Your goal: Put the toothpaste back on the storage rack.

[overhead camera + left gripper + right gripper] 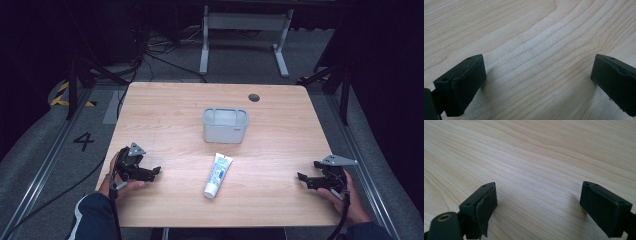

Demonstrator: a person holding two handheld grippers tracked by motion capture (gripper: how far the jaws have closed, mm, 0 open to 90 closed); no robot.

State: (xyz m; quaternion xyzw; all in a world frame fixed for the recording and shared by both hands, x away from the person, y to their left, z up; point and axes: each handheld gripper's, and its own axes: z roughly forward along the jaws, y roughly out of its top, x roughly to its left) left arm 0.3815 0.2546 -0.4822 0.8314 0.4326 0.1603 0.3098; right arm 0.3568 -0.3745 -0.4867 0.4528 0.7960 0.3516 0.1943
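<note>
The left gripper (537, 82) has its jaws spread wide with nothing between them; in the left gripper view the two black pads stand at the lower corners with only pale wood grain of the worktop (529, 37) in the gap, and the pads sit just above or on the wood, each with a soft shadow beside it. The right gripper (537, 210) stands the same way: jaws wide apart, nothing gripped, bare wood between them in the right gripper view.

In the high view the left gripper (156, 171) rests low at the worktop's near left, about 8 o'clock from the worktop's middle, its jaws pointing toward 3 o'clock. The person's left hand (120, 185) wraps it from behind, a dark blue sleeve (92, 215) below. The right gripper (301, 177) sits at the near right edge, about 4 o'clock, its jaws pointing toward 9 o'clock, with the right hand (345, 195) around it.

Between the two grippers, well apart from both, lies a white tube (218, 175) with blue-green print, flat on the wood at about 6 o'clock from the middle. Its cap end points to the near edge and its crimped end toward 12 o'clock, slightly tilted to 1 o'clock. Just beyond the crimped end, near the worktop's middle, stands a pale grey basket (225, 131), upright. At 12 to 1 o'clock, near the far edge, is a small dark round cable hole (254, 97).
</note>
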